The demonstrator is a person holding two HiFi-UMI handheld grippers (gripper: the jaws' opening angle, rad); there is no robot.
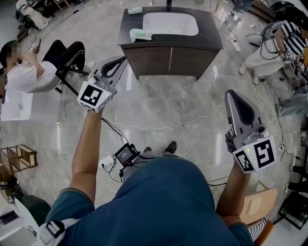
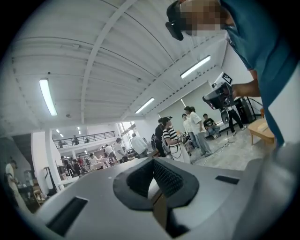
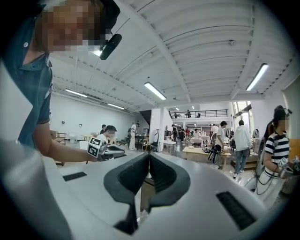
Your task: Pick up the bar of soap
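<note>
A dark vanity [image 1: 171, 53] with a white basin [image 1: 170, 23] stands at the top of the head view. On its counter, left of the basin, lies a pale green soap-like piece [image 1: 140, 34]; a second pale piece [image 1: 135, 10] lies at the back left. Which one is the bar I cannot tell. My left gripper [image 1: 124, 58] is held level in front of the vanity's left corner, short of the counter, jaws shut and empty [image 2: 153, 160]. My right gripper [image 1: 231, 92] hangs lower right, well clear of the vanity, also shut on nothing [image 3: 149, 154].
A seated person [image 1: 29, 72] is at the left and another [image 1: 279, 43] at the upper right. Cables [image 1: 163, 127] trail across the marble floor. A cardboard box [image 1: 260, 202] sits lower right, a wooden rack [image 1: 17, 157] lower left.
</note>
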